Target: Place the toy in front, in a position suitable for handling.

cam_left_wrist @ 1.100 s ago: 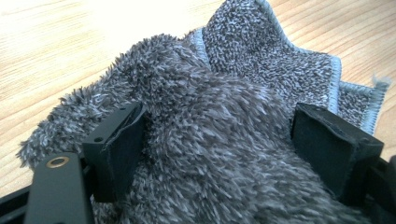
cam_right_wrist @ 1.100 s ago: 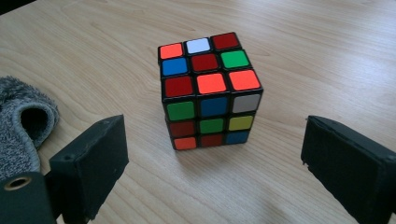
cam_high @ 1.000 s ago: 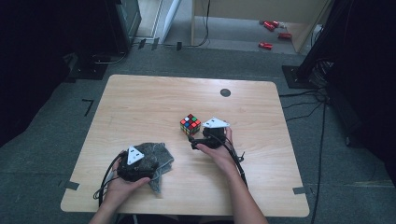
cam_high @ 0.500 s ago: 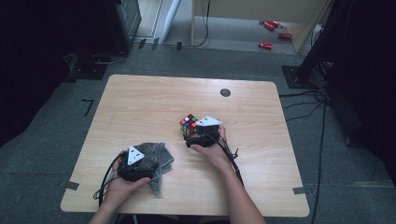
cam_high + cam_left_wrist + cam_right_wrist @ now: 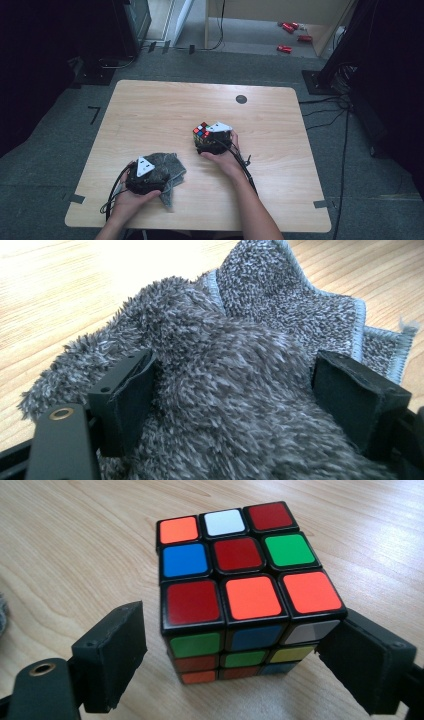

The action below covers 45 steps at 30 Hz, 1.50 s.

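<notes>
While the left gripper (image 5: 145,176) stays pressed on the soft grey cloth (image 5: 235,390) with jaws apart, the right gripper (image 5: 230,665) has just been closing on the hard, light puzzle cube (image 5: 245,587) mid-surface, best pinched by flat sides.

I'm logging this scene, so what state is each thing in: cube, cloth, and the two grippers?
Puzzle cube: scrambled, flat on the table, untouched.
Grey cloth: crumpled in a heap, one hemmed corner spread flat.
Right gripper: open, jaws just been closing, either side of the cube's near edge, a gap visible at the left jaw.
Left gripper: jaws wide, bunched cloth between them; grip unclear.
</notes>
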### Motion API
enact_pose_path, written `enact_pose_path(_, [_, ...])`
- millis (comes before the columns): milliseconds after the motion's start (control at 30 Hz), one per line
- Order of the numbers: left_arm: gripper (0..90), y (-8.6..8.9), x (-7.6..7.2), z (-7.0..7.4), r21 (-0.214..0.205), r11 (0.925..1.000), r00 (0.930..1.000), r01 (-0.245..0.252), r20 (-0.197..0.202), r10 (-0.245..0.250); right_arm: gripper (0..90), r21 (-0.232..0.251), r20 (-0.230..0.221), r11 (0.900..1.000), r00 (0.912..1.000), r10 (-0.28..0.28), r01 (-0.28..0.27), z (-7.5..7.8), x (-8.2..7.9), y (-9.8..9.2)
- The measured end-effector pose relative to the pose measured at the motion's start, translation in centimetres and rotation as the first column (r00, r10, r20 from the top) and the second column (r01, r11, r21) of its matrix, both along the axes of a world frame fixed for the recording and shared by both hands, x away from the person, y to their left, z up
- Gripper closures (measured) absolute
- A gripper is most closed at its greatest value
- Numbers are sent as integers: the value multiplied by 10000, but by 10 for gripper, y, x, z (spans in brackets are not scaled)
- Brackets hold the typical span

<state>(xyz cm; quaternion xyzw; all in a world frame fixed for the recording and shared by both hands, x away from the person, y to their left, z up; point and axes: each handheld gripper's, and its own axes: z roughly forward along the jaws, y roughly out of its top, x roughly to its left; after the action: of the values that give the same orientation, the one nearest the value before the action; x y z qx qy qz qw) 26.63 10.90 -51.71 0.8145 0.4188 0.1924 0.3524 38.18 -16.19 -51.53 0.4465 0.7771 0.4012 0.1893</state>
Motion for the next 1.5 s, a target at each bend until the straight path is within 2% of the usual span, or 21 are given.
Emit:
enact_pose_path(200, [187, 0, 0, 0, -2, 10000, 10000, 17, 3, -17, 213, 134, 11, 9997, 9998, -186, 186, -1, 3, -2])
enact_pose_path(400, [187, 0, 0, 0, 5, 10000, 10000, 26, 10, -26, 315, -10, 29, 9999, 9999, -123, 123, -2, 3, 0])
enact_pose_path(633, [185, 0, 0, 0, -16, 10000, 10000, 29, 13, -29, 344, -200, 268, 9998, 9996, 9, -3, 2, -2, -1])
enact_pose_path(767, [181, 0, 0, 0, -14, 10000, 10000, 41, 25, -41, 345, -79, 489, 9999, 9988, -68, 72, 12, -8, -7])
enact_pose_path(967, [179, 0, -1, 0, -41, 10000, 10000, -14, 72, 15, 345, -106, 780, 9998, 9968, -150, 158, 29, -21, -18])
enact_pose_path(1167, [178, -2, -1, 0, -17, 10000, 9999, -58, 149, 59, 345, -20, 882, 9996, 9957, -291, 294, 40, -38, -35])
enact_pose_path(1300, [178, -2, -1, 0, -15, 10000, 9999, -52, 139, 52, 345, -77, 945, 9994, 9950, -316, 325, 41, -51, -46])
enact_pose_path(1500, [177, -1, -1, 0, -34, 10000, 9999, -26, 126, 26, 345, -215, 827, 9987, 9956, -438, 458, 35, -69, -64])
